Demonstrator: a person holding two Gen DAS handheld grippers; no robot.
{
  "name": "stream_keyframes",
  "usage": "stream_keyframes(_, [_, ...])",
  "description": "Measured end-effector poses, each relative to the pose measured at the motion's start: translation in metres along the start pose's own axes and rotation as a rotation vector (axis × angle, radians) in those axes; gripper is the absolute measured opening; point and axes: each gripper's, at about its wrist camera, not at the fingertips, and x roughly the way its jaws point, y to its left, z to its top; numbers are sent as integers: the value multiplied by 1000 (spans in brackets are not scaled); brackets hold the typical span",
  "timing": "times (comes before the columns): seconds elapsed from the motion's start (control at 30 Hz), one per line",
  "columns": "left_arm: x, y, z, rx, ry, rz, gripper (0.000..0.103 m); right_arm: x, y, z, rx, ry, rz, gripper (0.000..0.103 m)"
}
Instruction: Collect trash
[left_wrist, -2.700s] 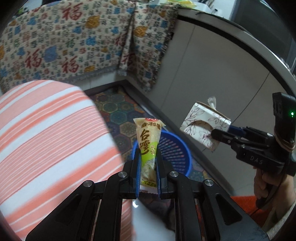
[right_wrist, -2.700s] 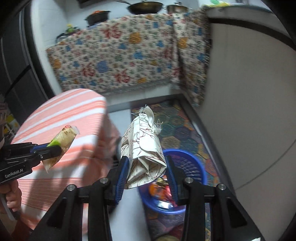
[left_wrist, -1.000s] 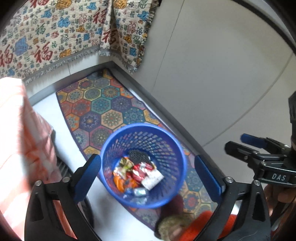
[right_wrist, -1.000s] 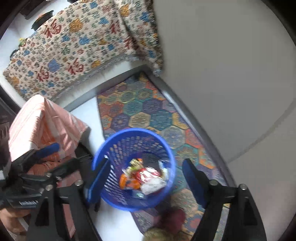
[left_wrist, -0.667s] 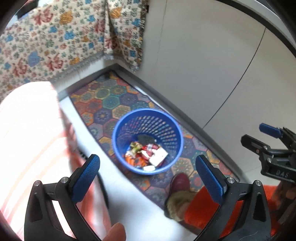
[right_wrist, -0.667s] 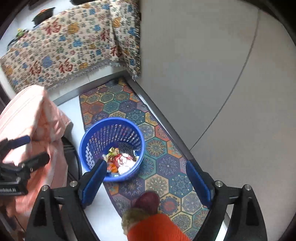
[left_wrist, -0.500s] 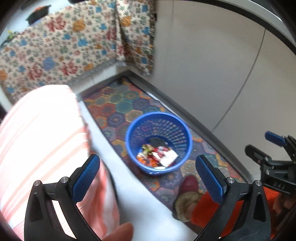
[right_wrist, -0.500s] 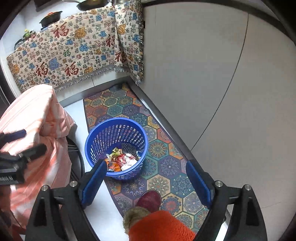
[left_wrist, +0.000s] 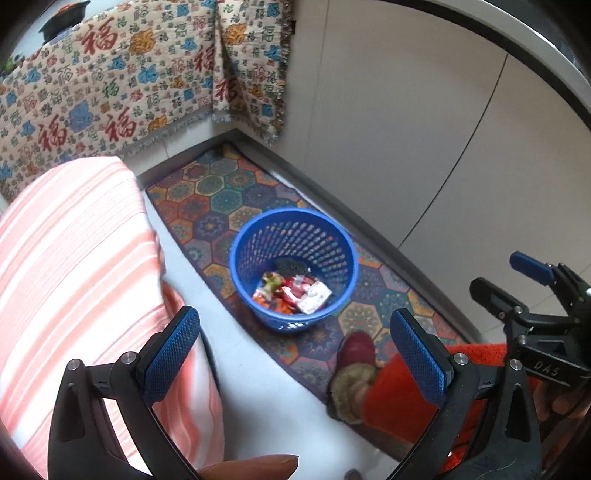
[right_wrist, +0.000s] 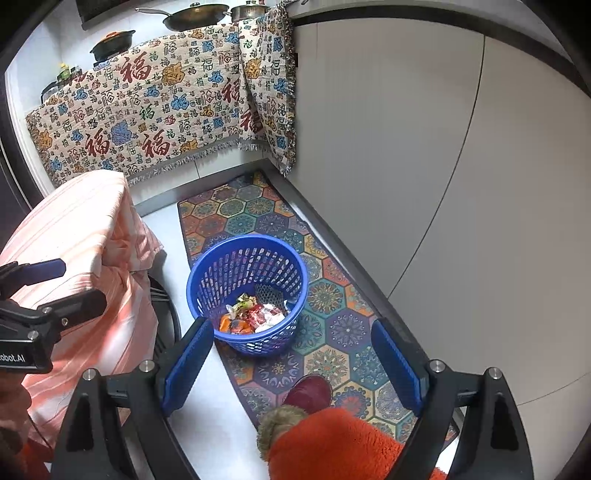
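Note:
The blue mesh basket (left_wrist: 314, 240) stands on the floor rug with several crumpled wrappers (left_wrist: 291, 291) in its bottom. My left gripper (left_wrist: 293, 314) hangs above and short of it, open wide, nothing between its blue pads. In the right wrist view the same basket (right_wrist: 240, 269) and its wrappers (right_wrist: 255, 314) lie below my right gripper (right_wrist: 291, 326), which is also open and empty. Each gripper shows in the other's view: the right gripper (left_wrist: 506, 277) at the right edge, the left gripper (right_wrist: 70, 284) at the left edge, both with parted fingers.
A table under a pink striped cloth (left_wrist: 74, 258) stands left of the basket. The hexagon-patterned rug (left_wrist: 221, 195) runs along white cabinet doors (left_wrist: 406, 147). A person's red slipper (left_wrist: 356, 349) and orange fuzzy trouser leg (right_wrist: 332, 443) are near the basket. A patterned cloth (right_wrist: 147, 110) drapes the far counter.
Earlier the left gripper held a green snack packet and the right a patterned paper box; both jaws now stand empty. Over the last second both grippers drew back and up from the basket.

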Motion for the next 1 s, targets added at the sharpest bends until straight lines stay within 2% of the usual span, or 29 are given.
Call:
stream_keyframes(0.53, [3,3,-1,-17,-13,43,102,6,3,3,1,2,7,89])
stream_keyframes(1.0, [3,5,-1,-19,-10,51,102,7,7,2,-6,4,10,89])
